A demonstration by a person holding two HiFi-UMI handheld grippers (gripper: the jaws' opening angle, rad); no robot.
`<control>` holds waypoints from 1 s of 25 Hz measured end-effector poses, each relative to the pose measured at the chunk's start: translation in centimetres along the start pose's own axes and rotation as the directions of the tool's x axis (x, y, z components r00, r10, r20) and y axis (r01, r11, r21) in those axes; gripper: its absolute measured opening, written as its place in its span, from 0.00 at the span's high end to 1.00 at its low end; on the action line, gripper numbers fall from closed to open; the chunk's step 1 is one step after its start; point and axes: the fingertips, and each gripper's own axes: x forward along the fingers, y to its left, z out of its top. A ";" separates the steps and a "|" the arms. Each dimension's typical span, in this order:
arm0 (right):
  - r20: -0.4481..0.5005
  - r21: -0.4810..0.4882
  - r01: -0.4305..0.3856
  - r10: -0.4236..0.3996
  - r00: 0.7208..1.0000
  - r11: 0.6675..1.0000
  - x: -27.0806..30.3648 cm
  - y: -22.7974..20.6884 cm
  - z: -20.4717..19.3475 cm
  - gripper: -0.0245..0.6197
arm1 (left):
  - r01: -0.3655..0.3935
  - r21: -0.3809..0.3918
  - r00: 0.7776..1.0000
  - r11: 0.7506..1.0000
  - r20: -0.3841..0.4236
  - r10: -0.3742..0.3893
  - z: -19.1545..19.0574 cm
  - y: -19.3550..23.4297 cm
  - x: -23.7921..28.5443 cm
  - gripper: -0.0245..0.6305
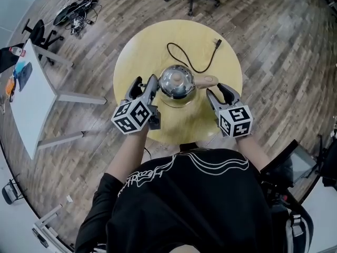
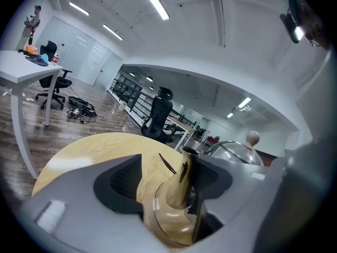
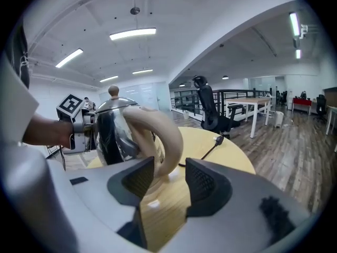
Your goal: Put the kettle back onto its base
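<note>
Round pale-wood table point(image 1: 226, 57) on plank floor point(image 1: 274, 41), shiny domed steel kettle point(image 1: 176, 80) on base point(image 1: 179, 102) at centre, black cord point(image 1: 192, 62) curling toward far edge, left gripper point(image 1: 146, 84) jaws released astride spout point(image 2: 181, 181), right gripper point(image 1: 218, 91) jaws released around looped cream handle point(image 3: 158, 136), bare wood toward side edges.

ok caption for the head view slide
Kettle on a round table, open left tongs at its spout, open right tongs at its handle

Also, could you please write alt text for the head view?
A steel kettle stands on a round wooden table between the open left gripper and the open right gripper, which a person holds. A black cord lies beyond it.
</note>
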 end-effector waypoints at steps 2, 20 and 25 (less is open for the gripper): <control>0.006 0.020 0.009 -0.009 1.000 1.000 -1.0 0.2 -0.2 0.69 | 0.007 0.004 1.000 1.000 0.029 -0.007 0.9 -0.3 -0.1 0.56; 0.205 0.130 -0.147 0.118 0.972 0.981 -16.6 13.9 1.2 0.69 | 0.251 0.055 0.967 0.966 0.029 -0.253 0.2 -9.2 -19.4 0.77; 0.275 0.203 -0.247 0.187 0.943 0.947 -24.5 21.6 -0.4 0.71 | 0.358 0.081 0.934 0.930 -0.030 -0.357 -3.5 -13.4 -29.5 0.95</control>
